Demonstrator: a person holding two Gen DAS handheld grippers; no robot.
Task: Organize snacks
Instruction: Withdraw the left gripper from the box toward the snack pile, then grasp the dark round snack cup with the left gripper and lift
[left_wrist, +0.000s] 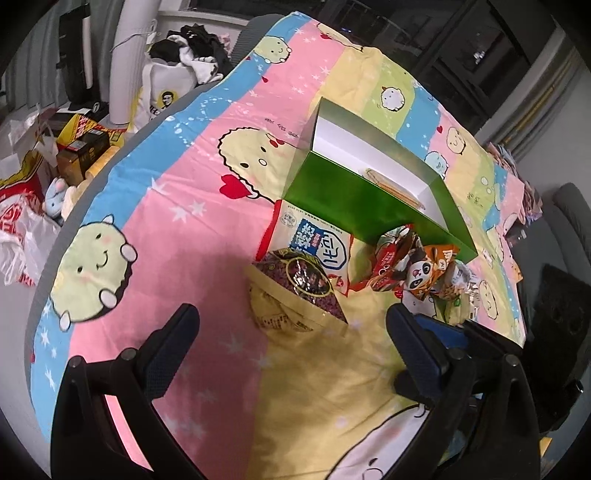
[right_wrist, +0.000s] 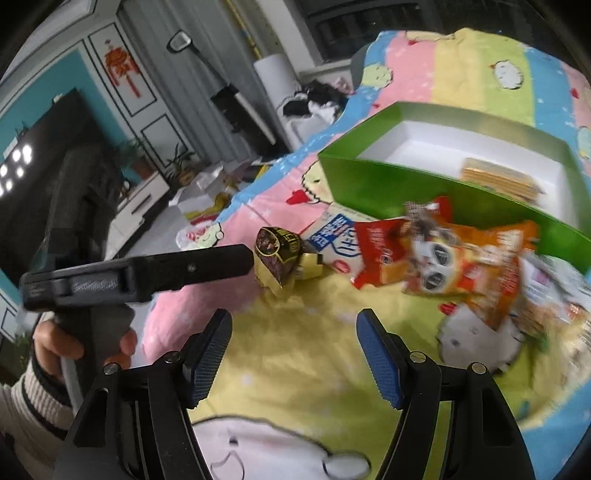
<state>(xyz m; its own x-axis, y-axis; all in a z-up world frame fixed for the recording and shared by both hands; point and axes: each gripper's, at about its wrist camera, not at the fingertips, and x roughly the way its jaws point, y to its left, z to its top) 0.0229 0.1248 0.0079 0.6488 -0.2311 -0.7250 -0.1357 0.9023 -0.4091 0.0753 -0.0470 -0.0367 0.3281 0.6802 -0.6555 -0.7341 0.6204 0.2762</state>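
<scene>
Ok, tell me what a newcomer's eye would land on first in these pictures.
First the green box, open on the pastel cartoon bedsheet, white inside with one wafer packet in it. Next, the heap of snack bags against its near wall: an orange panda-faced bag, a red bag and a gold-and-dark packet. Both hand-held grippers, left and right, hover open over the sheet.

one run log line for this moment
left tongs: open, empty | right tongs: open, empty | green box: one packet inside | snack bags: on bedsheet beside box

Chinese characters on white-blue packet (left_wrist: 320, 246), not legible
</scene>
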